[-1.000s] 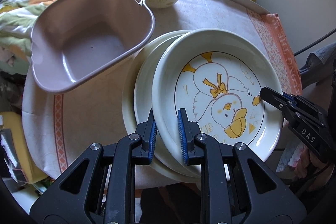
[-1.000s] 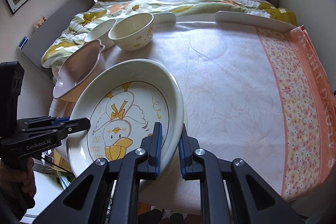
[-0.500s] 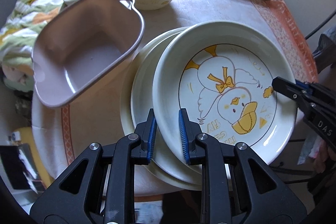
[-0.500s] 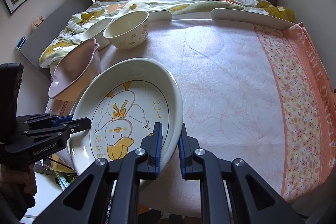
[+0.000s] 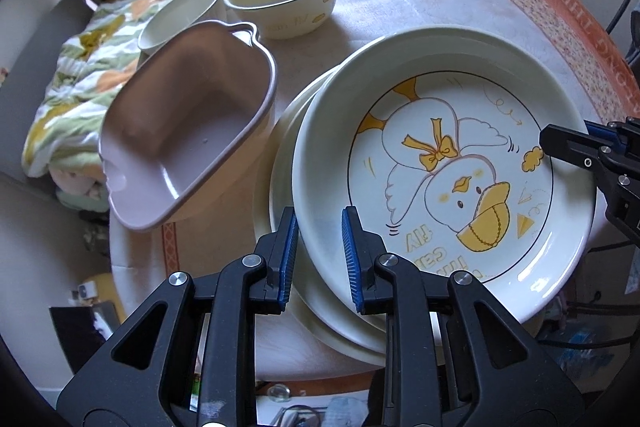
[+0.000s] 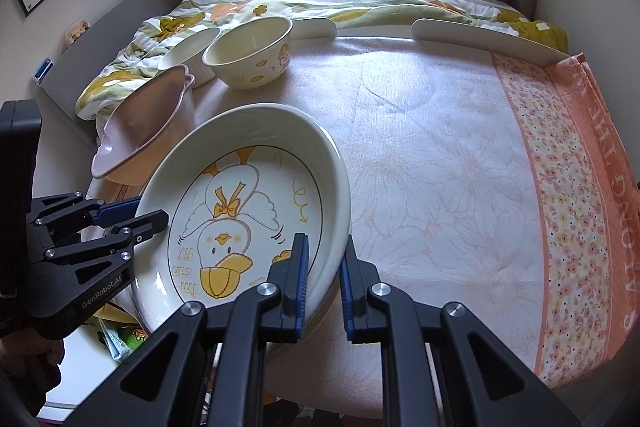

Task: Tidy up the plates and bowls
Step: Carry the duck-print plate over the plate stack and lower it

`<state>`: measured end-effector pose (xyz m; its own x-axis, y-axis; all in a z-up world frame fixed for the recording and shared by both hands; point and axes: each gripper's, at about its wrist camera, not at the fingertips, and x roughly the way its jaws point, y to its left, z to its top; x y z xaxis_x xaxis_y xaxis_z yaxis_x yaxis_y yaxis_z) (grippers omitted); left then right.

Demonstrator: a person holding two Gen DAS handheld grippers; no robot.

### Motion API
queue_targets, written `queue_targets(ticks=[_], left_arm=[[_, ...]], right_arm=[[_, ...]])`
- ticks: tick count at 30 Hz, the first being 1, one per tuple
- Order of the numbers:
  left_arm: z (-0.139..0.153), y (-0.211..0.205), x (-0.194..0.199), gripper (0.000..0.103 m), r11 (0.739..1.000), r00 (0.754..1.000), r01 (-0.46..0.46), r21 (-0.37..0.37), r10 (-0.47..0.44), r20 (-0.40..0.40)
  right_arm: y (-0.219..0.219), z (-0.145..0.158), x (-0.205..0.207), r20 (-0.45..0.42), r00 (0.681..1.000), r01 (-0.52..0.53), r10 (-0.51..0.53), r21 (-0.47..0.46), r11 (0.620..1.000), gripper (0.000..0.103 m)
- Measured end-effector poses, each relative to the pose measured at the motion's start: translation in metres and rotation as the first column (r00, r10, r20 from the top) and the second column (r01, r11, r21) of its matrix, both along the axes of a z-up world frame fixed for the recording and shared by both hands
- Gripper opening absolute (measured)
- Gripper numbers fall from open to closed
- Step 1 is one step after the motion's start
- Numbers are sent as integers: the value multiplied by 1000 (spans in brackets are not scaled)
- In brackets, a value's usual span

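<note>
Duck plate, empty, pinched by right gripper; left gripper spread around its rim.

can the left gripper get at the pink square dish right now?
Probably yes. The left gripper straddles the duck plate rim, not clamped; right gripper holds it. The pink square dish sits beside it, nothing between.

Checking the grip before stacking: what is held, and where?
The right gripper clamps the duck plate by its near rim. The left gripper straddles the opposite rim, jaws not pressing.
</note>
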<state>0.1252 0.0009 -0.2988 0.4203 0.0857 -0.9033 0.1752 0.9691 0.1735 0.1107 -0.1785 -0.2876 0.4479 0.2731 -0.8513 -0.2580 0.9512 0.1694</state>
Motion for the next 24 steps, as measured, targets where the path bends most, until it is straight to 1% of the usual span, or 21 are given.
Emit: queue_targets(ticks=[3, 5, 6, 7, 10, 18, 24], left_arm=[[1, -5, -2, 20, 999, 1000, 9, 48, -10, 16], [0, -14, -5, 19, 991, 998, 35, 127, -41, 44], [-1, -17, -6, 19, 987, 997, 43, 155, -51, 49], [-2, -18, -6, 19, 985, 997, 43, 166, -52, 51], [-1, -15, -5, 19, 988, 998, 36, 148, -45, 52], [-2, -20, -8, 19, 982, 996, 43, 186, -55, 64], [-1, -19, -9, 19, 981, 996, 48, 188, -61, 67]], right_arm=[[2, 0, -1, 12, 1000, -5, 5, -24, 1000, 13], [4, 1, -1, 17, 1000, -12, 12, -37, 999, 14], [5, 0, -1, 16, 1000, -14, 14, -40, 999, 14], [5, 0, -1, 18, 1000, -13, 14, -44, 999, 14], [4, 0, -1, 19, 1000, -13, 14, -43, 999, 14], [9, -3, 0, 30, 999, -18, 21, -98, 995, 14], [15, -5, -2, 41, 999, -16, 22, -137, 990, 15]])
